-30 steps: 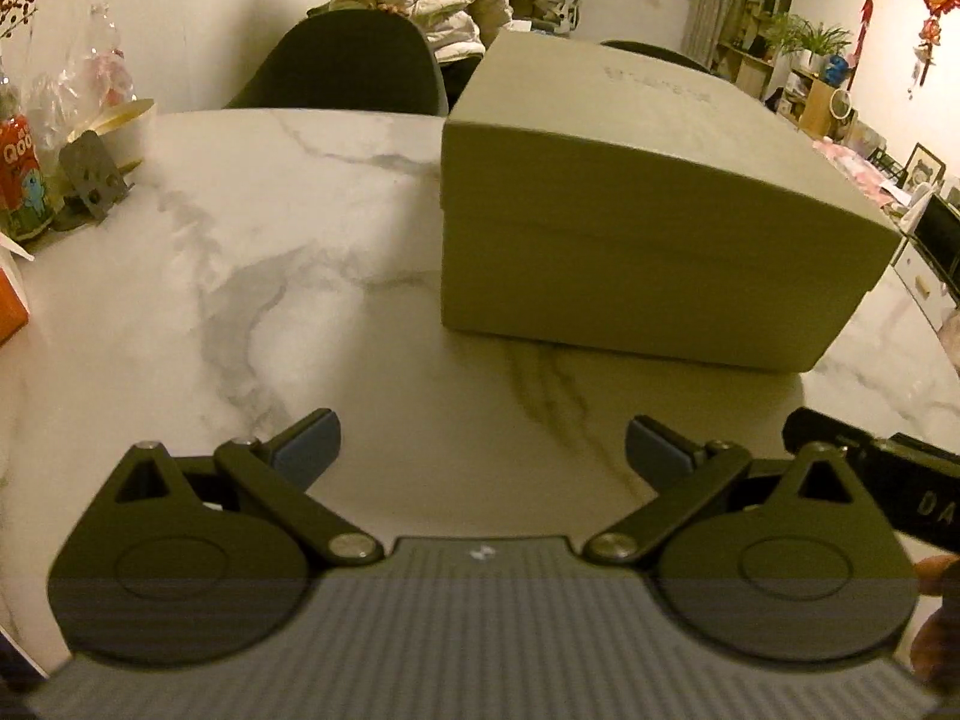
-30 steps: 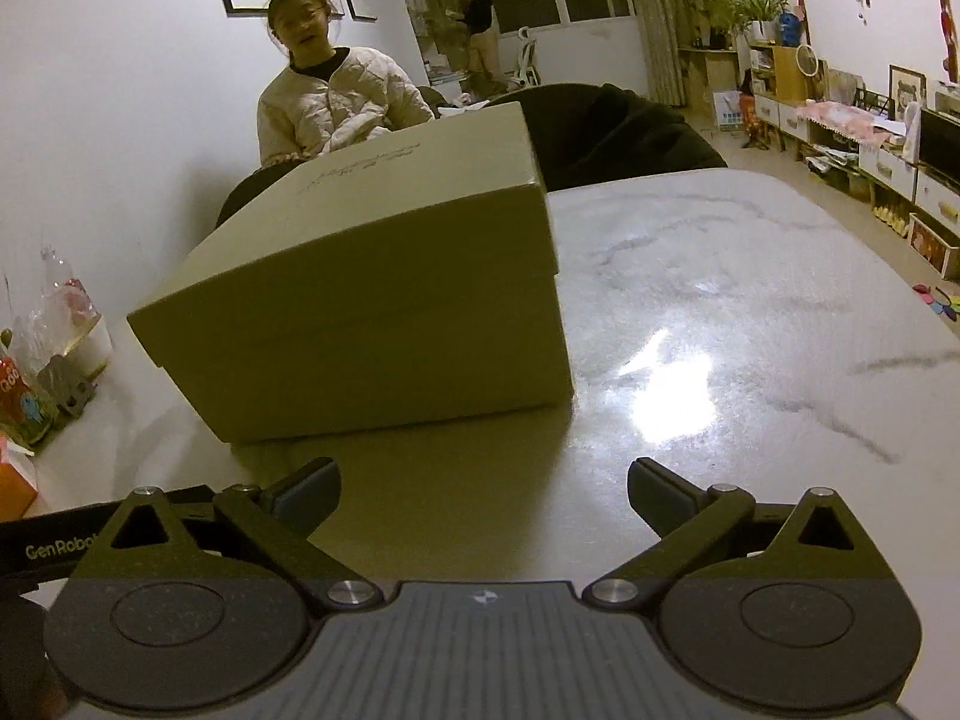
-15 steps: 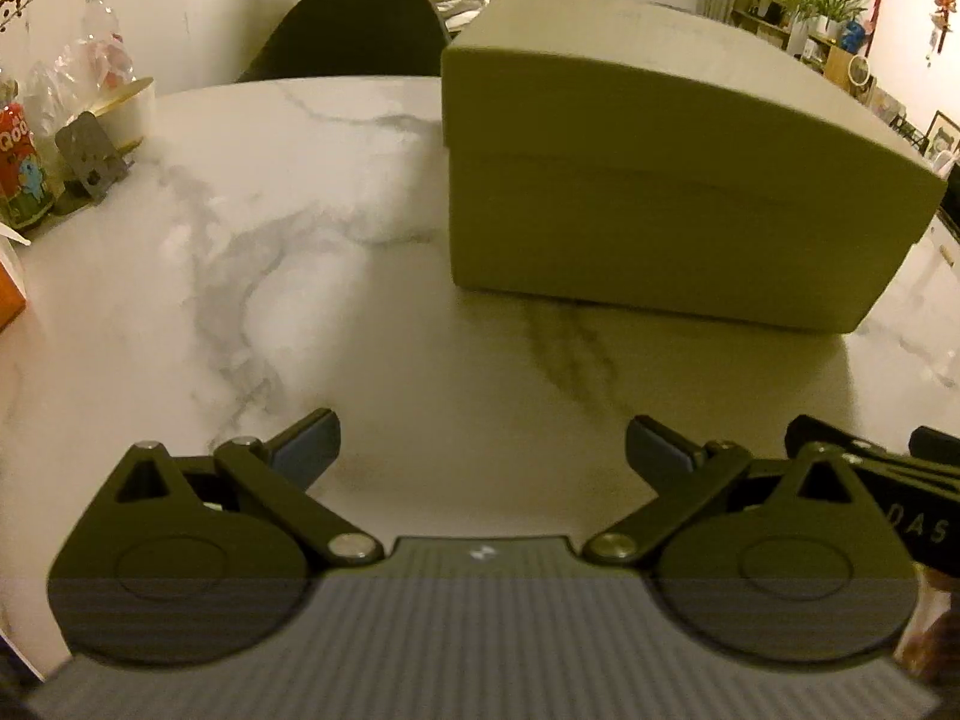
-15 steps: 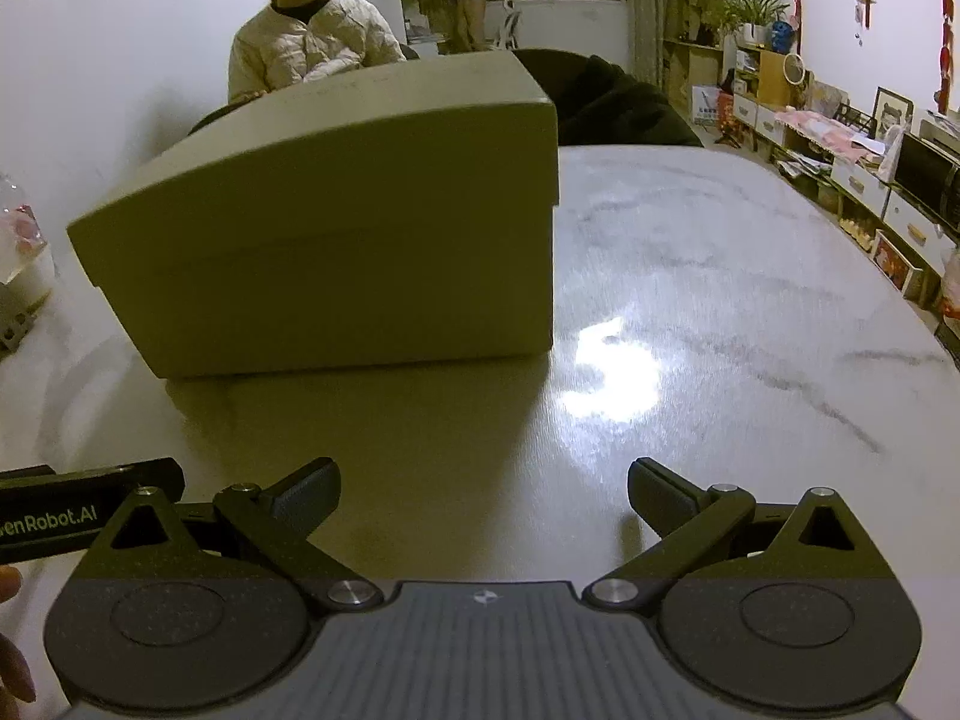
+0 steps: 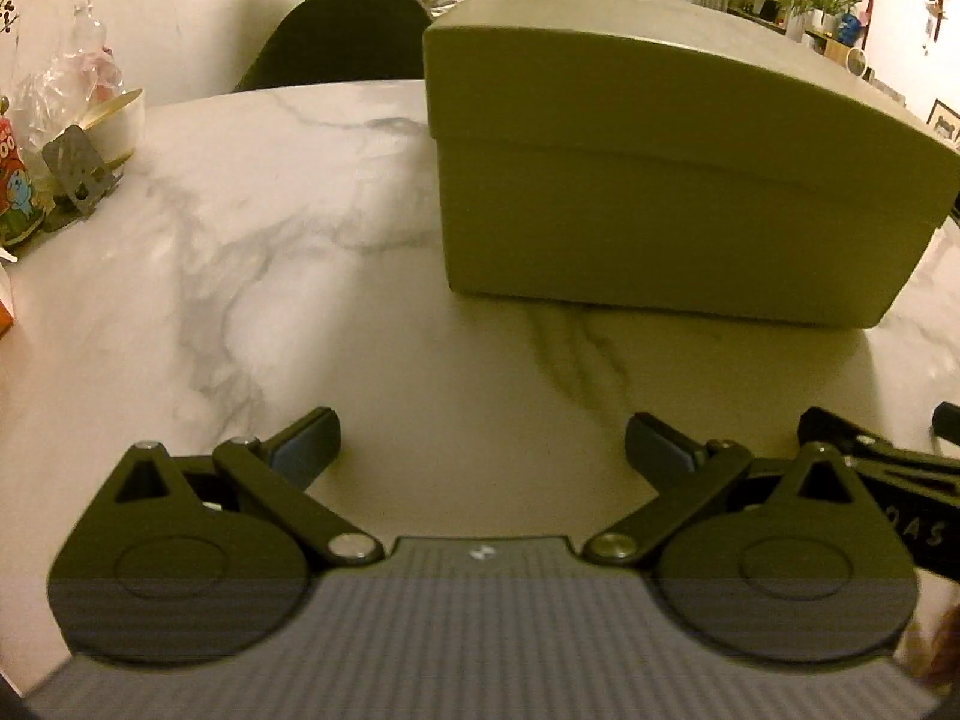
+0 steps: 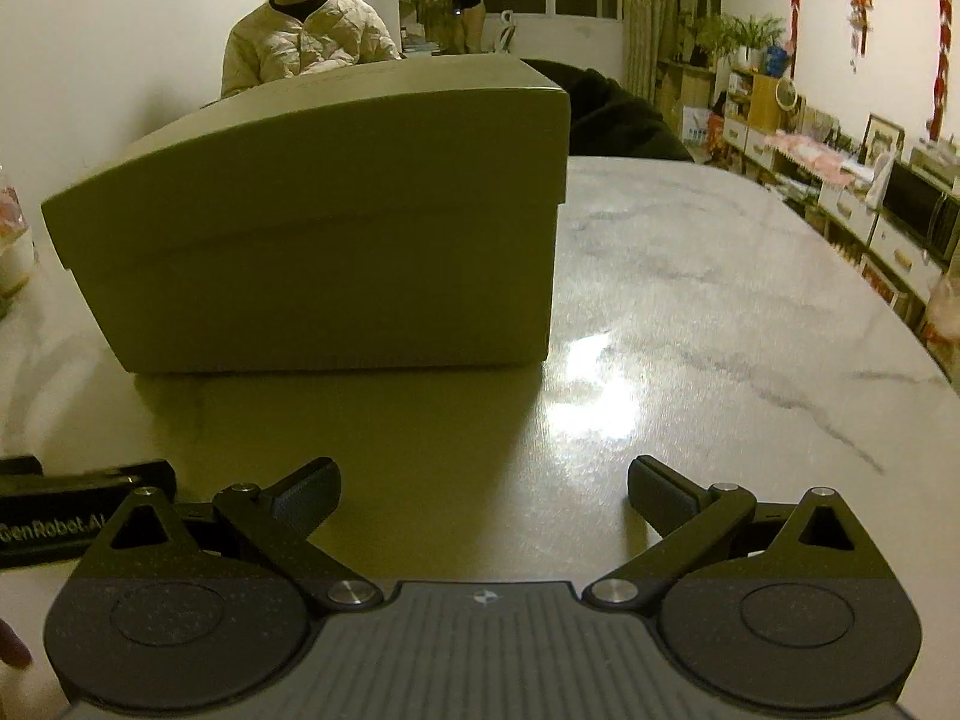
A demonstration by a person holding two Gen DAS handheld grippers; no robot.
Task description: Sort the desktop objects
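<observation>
The right claw gapes empty before a lidded, seemingly cardboard box.

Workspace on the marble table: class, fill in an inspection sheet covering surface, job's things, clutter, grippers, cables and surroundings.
Surface: white grey-veined marble table, glossy, with a lamp glare patch near the right gripper.
Job's things: large olive-green lidded cardboard box, lid shut, flat on the table.
Clutter: at the far left edge, a pale bowl, a small grey folding stand, a colourful printed packet and clear plastic wrapping.
Grippers: left gripper open, empty; right gripper open, empty; both short of the box.
Cables: nothing seen.
Surroundings: black chair, a seated person in a pale padded jacket, shelves and plants beyond.
</observation>
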